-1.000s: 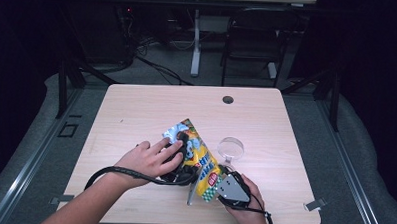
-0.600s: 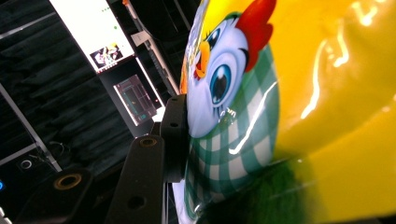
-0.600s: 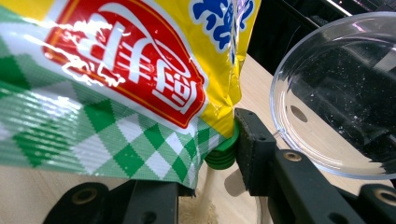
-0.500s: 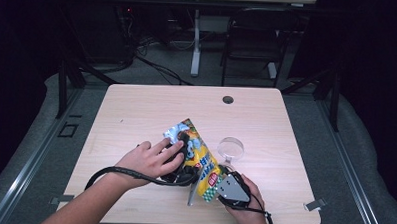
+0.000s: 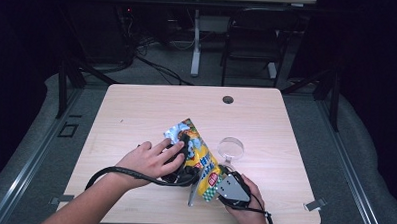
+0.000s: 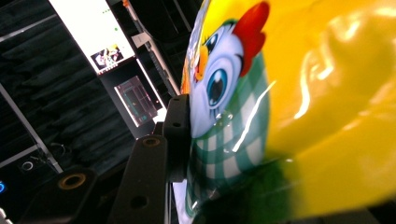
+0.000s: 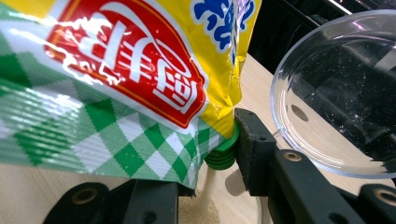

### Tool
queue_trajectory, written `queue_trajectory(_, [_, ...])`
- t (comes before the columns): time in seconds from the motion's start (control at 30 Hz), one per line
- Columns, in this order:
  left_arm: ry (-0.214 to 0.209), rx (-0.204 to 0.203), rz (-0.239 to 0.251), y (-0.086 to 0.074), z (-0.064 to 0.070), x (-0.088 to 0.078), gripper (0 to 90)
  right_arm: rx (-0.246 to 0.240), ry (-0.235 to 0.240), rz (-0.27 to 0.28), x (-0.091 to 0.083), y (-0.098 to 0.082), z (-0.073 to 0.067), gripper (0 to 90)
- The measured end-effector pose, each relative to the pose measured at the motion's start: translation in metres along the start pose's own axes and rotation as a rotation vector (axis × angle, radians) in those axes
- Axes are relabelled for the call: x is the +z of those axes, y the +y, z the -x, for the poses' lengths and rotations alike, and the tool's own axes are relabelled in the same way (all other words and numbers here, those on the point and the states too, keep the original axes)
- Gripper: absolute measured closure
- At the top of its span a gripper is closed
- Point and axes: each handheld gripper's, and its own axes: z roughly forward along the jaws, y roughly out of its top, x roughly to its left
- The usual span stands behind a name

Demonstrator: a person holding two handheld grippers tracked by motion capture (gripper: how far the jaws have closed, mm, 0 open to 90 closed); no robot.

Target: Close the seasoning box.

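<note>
A yellow snack bag (image 5: 201, 151) with a cartoon chicken and a green check band stands tilted over the table's front middle. My left gripper (image 5: 184, 156), under the person's left hand, clamps the bag's middle. In the left gripper view one black finger (image 6: 179, 128) presses on the bag (image 6: 303, 116); the other is hidden behind it. My right gripper (image 5: 211, 181) holds the bag's lower end. In the right gripper view the bag (image 7: 116, 70) sits between the jaws, and a green pad (image 7: 222, 152) touches its edge. A clear bowl (image 5: 231, 147) stands just right of the bag.
The light wooden table (image 5: 136, 115) has a round cable hole (image 5: 228, 99) near its far edge. The clear bowl (image 7: 336, 93) lies close to my right gripper's outer jaw. Fine crumbs (image 7: 205, 207) lie on the table below the bag. Cables trail from both grippers.
</note>
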Motion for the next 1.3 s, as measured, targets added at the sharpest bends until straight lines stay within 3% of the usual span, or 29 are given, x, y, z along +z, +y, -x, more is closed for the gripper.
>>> queue_trajectory(0.8, [0.013, 0.027, -0.001, -0.0001, -0.0010, -0.0038, 69.9, 0.000, 0.001, 0.011, -0.0001, 0.0005, -0.0010, 70.7])
queue_trajectory(1.1, [0.021, 0.014, -0.003, -0.0007, 0.0008, -0.0062, 70.4, -0.004, 0.000, 0.010, -0.0003, 0.0005, -0.0010, 70.7])
queue_trajectory(1.13, [0.032, 0.030, -0.001, -0.0004, -0.0001, -0.0064, 70.5, -0.004, 0.001, 0.010, -0.0003, 0.0006, -0.0011, 70.7])
queue_trajectory(1.3, [0.033, 0.034, -0.003, -0.0001, 0.0002, -0.0070, 71.6, -0.005, -0.001, 0.009, -0.0002, 0.0004, -0.0010, 70.7])
